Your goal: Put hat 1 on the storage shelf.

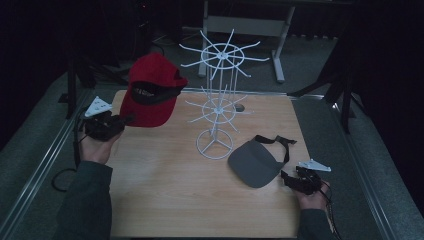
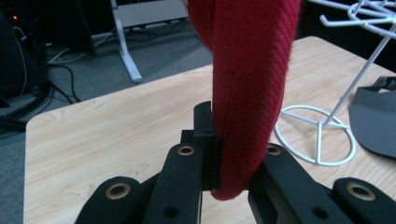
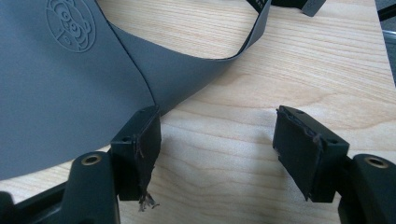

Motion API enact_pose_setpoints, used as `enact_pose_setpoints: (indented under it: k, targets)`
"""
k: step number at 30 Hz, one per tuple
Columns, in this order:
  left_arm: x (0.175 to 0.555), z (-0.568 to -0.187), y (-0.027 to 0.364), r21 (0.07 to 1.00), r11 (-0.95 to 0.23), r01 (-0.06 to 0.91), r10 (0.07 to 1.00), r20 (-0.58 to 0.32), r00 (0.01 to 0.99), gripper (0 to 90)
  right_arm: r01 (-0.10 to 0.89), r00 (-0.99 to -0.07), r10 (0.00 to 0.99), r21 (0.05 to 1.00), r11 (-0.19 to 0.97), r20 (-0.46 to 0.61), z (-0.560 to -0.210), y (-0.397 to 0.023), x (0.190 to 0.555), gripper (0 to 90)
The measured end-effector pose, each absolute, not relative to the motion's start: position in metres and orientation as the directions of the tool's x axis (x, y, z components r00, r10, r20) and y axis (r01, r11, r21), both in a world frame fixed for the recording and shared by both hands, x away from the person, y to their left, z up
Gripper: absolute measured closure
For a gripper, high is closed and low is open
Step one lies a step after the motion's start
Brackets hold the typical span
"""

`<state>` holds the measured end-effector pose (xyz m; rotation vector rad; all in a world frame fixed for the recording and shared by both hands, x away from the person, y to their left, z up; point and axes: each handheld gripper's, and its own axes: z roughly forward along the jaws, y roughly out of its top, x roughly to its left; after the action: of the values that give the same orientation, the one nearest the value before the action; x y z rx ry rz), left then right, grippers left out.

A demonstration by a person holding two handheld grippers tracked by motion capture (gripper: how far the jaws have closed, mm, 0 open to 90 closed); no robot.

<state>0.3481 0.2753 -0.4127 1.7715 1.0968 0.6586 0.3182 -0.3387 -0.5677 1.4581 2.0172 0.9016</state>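
Note:
A red cap (image 1: 150, 90) hangs in the air over the table's far left, held up by its brim. My left gripper (image 1: 126, 120) is shut on that brim; in the left gripper view the red cap's brim (image 2: 252, 93) stands upright, pinched between the black jaws of the left gripper (image 2: 233, 158). A grey visor (image 1: 255, 162) with a black strap lies flat at the right, beside the white wire hat stand (image 1: 216, 100). My right gripper (image 1: 290, 179) rests on the table just right of the visor, open. In the right gripper view the grey visor (image 3: 60, 79) lies left of the open right gripper (image 3: 217, 140).
The wooden table (image 1: 165, 200) has metal rails along both sides. The stand's round base (image 1: 214, 145) sits mid-table, its prongs spreading at two levels. A desk frame (image 1: 245, 25) stands on the dark floor behind.

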Motion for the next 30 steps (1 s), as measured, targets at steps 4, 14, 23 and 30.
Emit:
enact_pose_setpoints:
  k: [4, 14, 23, 30]
  targets:
    - [0.348, -0.407, 0.275, 0.909, -0.169, 0.380, 0.889, -0.026, 0.457, 86.0, 0.628, -0.309, 0.951, 0.749, 0.210, -0.008, -0.568, -0.339, 0.318, 32.2]
    - [0.345, -0.393, 0.275, 0.931, -0.139, 0.337, 0.892, -0.030, 0.451, 86.0, 0.630, -0.311, 0.950, 0.748, 0.211, -0.006, -0.568, -0.338, 0.318, 31.7]
    - [0.343, -0.386, 0.276, 0.941, -0.112, 0.320, 0.890, -0.049, 0.454, 86.0, 0.629, -0.311, 0.950, 0.748, 0.211, -0.007, -0.568, -0.338, 0.318, 31.7]
    - [0.341, -0.379, 0.274, 0.950, -0.095, 0.297, 0.880, -0.060, 0.472, 85.9, 0.628, -0.311, 0.950, 0.749, 0.211, -0.007, -0.568, -0.338, 0.318, 31.7]
